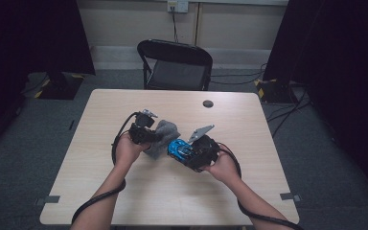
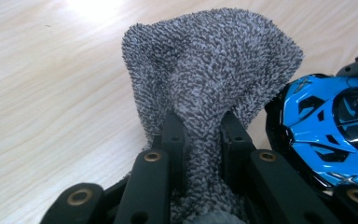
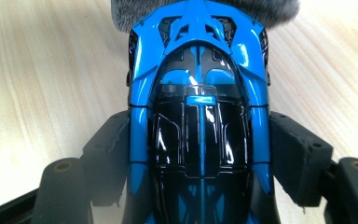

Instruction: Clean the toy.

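Observation:
A grey terry cloth hangs bunched between the jaws of my left gripper, which is shut on it. In the high view that gripper holds the cloth just above the middle of the wooden table. My right gripper is shut on a blue and black toy car, with its pads pressed against the car's two sides. The car points its nose at the cloth, close to or touching it. From the left gripper view the car sits just right of the cloth.
A black folding chair stands behind the table's far edge. A small dark round disc lies on the table near that edge. Cables trail from both grippers toward the near edge. Black curtains hang at both sides of the room.

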`<state>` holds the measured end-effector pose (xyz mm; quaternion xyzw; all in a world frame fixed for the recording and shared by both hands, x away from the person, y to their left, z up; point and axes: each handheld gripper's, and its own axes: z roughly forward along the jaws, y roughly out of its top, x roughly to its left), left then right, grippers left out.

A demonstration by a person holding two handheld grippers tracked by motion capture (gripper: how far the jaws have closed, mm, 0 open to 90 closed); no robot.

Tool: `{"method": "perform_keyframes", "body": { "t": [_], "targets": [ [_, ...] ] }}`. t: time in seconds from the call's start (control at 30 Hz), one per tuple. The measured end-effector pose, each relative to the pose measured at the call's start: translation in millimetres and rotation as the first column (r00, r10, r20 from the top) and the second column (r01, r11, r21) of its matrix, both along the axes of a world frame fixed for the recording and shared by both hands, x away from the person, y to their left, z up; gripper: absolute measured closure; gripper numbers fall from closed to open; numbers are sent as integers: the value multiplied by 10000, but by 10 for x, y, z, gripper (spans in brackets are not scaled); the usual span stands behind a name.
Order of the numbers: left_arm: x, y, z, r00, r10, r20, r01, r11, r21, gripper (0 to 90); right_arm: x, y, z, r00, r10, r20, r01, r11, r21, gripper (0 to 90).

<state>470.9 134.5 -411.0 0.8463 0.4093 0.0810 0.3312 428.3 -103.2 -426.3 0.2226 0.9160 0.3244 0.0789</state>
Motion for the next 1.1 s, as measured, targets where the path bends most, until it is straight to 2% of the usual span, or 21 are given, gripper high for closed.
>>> {"method": "perform_keyframes", "body": {
  "t": [0.23,0.67,1.1],
  "targets": [
    [-31,-27,-9,9995,-274,-153,272,9996,-126,760,36,-43,35,9999,-119,24,119,9999,10,288],
    [-146,94,-36,9995,-186,-266,177,9992,-367,759,97,-107,34,9989,-474,-6,474,9988,-78,288],
    [-359,135,-70,9984,-510,-260,499,9979,-423,759,163,-149,41,9967,-808,-89,807,9967,-131,288]
  ]
}}
